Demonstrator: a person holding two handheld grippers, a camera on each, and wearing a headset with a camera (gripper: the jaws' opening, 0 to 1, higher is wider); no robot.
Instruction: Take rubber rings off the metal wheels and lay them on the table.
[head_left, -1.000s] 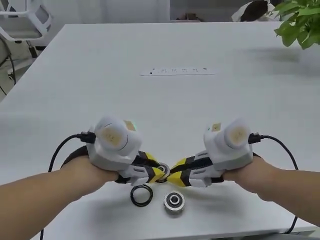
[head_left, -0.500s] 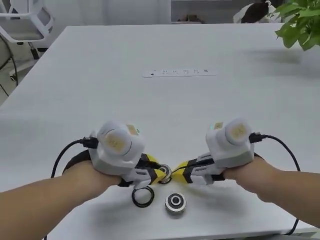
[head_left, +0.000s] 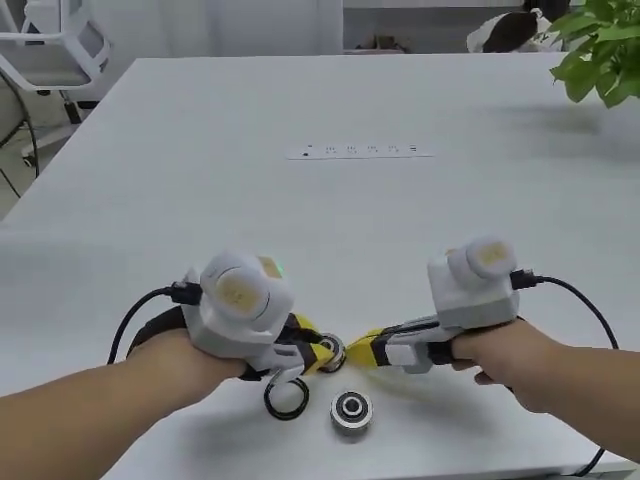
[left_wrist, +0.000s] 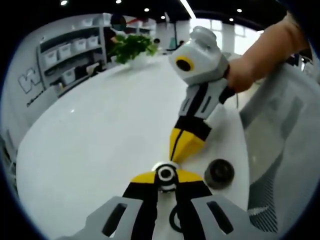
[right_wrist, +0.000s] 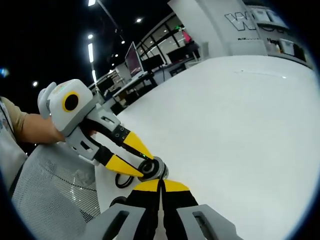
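My left gripper (head_left: 322, 352) is shut on a small metal wheel (head_left: 331, 349), which it holds just above the white table (head_left: 330, 230). My right gripper (head_left: 356, 348) is shut, and its yellow tips touch that wheel's right rim. I cannot tell whether they pinch a rubber ring. The left gripper view has the held wheel (left_wrist: 166, 173) between its jaws with the right gripper (left_wrist: 176, 155) pointing down at it. The right gripper view shows its own shut tips (right_wrist: 161, 184) against the wheel (right_wrist: 154, 168). A loose black rubber ring (head_left: 286, 397) and a second wheel (head_left: 351, 410) lie below.
A flush socket strip (head_left: 360, 151) sits mid-table. A green plant (head_left: 600, 50) stands at the far right corner and an office chair (head_left: 55, 40) at the far left. The loose wheel lies close to the table's front edge. Cables trail from both grippers.
The right gripper's body has swung to the right and rolled upright, its tips staying at the wheel. The left gripper has kept hold of the wheel.
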